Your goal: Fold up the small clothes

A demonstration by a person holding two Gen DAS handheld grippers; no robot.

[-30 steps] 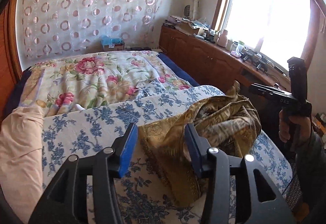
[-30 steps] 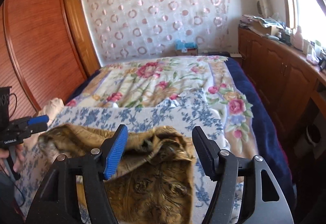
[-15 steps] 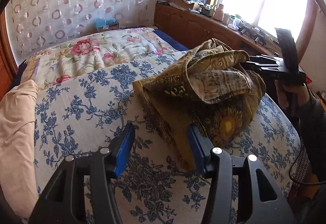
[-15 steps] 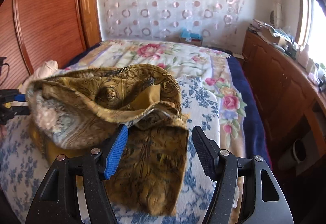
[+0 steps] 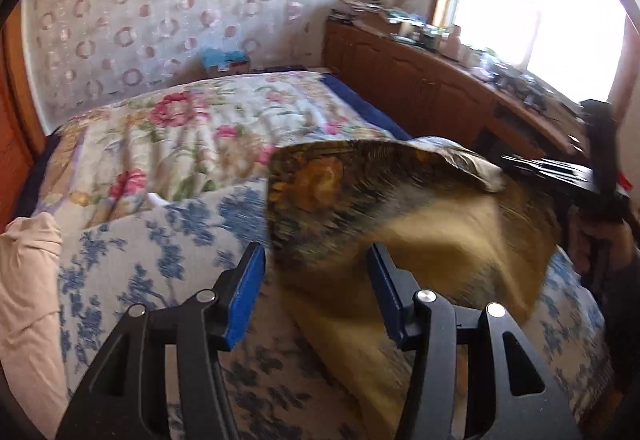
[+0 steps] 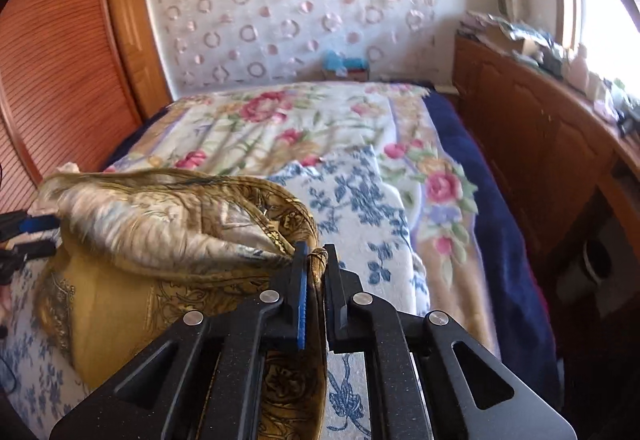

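Note:
A gold patterned garment (image 5: 400, 216) with a pale lining (image 6: 168, 220) is lifted off the blue-flowered cloth (image 5: 152, 264) on the bed. My right gripper (image 6: 314, 260) is shut on its edge and holds it up. It also shows at the right of the left wrist view (image 5: 560, 176). My left gripper (image 5: 316, 280) is open, its blue pads either side of the garment's near hanging part, not closed on it. It shows at the left edge of the right wrist view (image 6: 28, 236).
A flowered quilt (image 6: 280, 128) covers the bed behind. A peach cloth (image 5: 24, 280) lies at the left. A wooden cabinet (image 6: 540, 144) with clutter runs along the right under the window. A wooden wardrobe (image 6: 60, 60) stands at the left.
My right gripper has closed on the garment's edge and lifted it, stretching the fabric out. My left gripper stays open near the garment.

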